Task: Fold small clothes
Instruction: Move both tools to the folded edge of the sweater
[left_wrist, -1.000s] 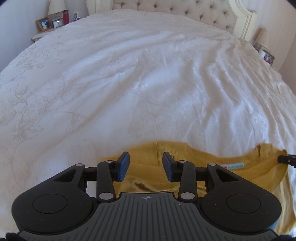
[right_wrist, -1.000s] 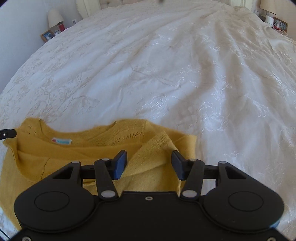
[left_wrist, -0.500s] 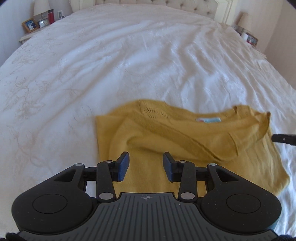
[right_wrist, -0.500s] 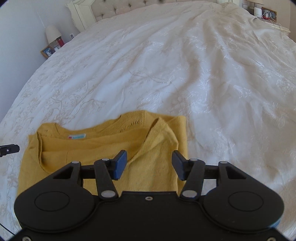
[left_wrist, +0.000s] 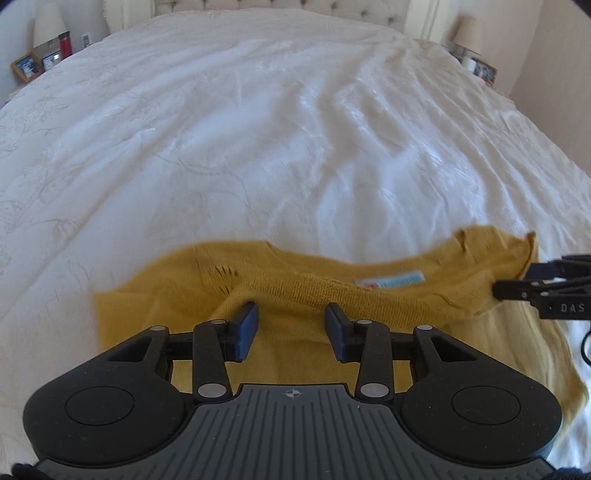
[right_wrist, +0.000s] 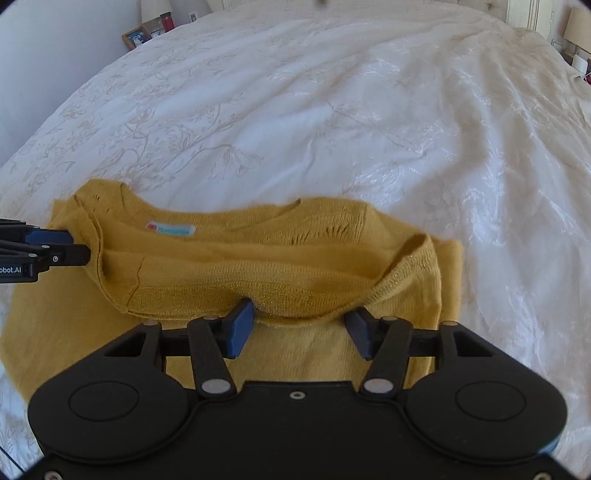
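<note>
A mustard sweater (left_wrist: 295, 295) is laid flat near the front edge of a white bedspread (left_wrist: 277, 129), with wide bare cover seen beyond its collar. Left gripper (left_wrist: 291, 326) and right gripper (right_wrist: 301, 325) are held spread apart over the knit with nothing gripped.

Left gripper (left_wrist: 291, 331): matte black body — ribbed grey deck with a small crosshair mark.
Right gripper (right_wrist: 299, 331): black, smooth deck, one centre screw.
Pads (left_wrist: 246, 331): dark blue, flat.
Pivots: silver rivets; round discs at 4 and 8 o'clock.
Lettering: white "DAS", "obot.AI".
</note>
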